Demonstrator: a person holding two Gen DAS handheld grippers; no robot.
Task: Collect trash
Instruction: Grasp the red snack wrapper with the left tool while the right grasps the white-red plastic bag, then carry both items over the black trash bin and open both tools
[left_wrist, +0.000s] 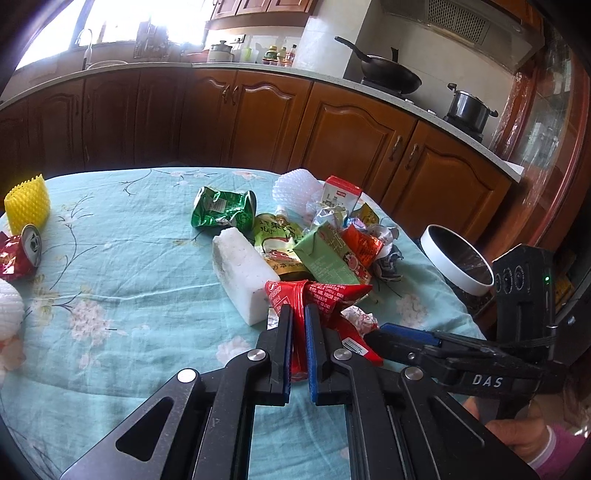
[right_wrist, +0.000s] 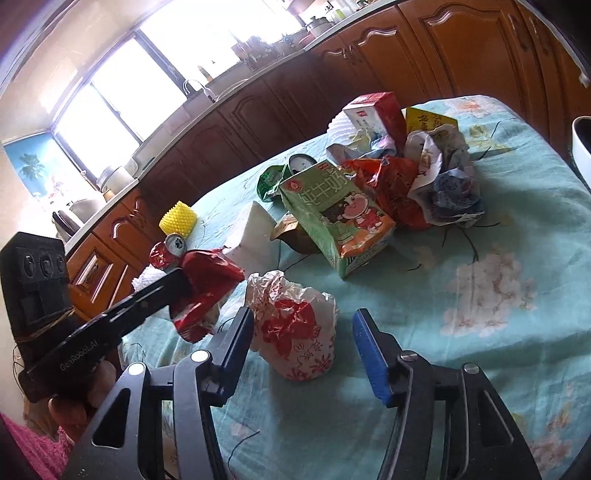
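Observation:
My left gripper (left_wrist: 298, 312) is shut on a red foil wrapper (left_wrist: 325, 293), pinched between its pads just above the teal tablecloth (left_wrist: 129, 295). In the right wrist view the same wrapper (right_wrist: 210, 273) hangs from the left gripper (right_wrist: 183, 284) at the left. My right gripper (right_wrist: 303, 317) stands open around a crumpled white-and-red paper wrapper (right_wrist: 295, 325) lying on the cloth. Its blue pad (right_wrist: 369, 350) is clear of the paper, while the other finger sits close beside it. That paper (left_wrist: 360, 319) also shows beside the red wrapper in the left wrist view.
A pile of trash lies beyond: a green milk carton (right_wrist: 332, 221), a white foam block (left_wrist: 243, 273), a crushed green can (left_wrist: 221, 212), a red-and-white carton (left_wrist: 341, 194). A yellow foam net (left_wrist: 27, 206) and a red can (left_wrist: 22, 254) sit far left. A white round bin (left_wrist: 458, 264) stands off the table's right edge.

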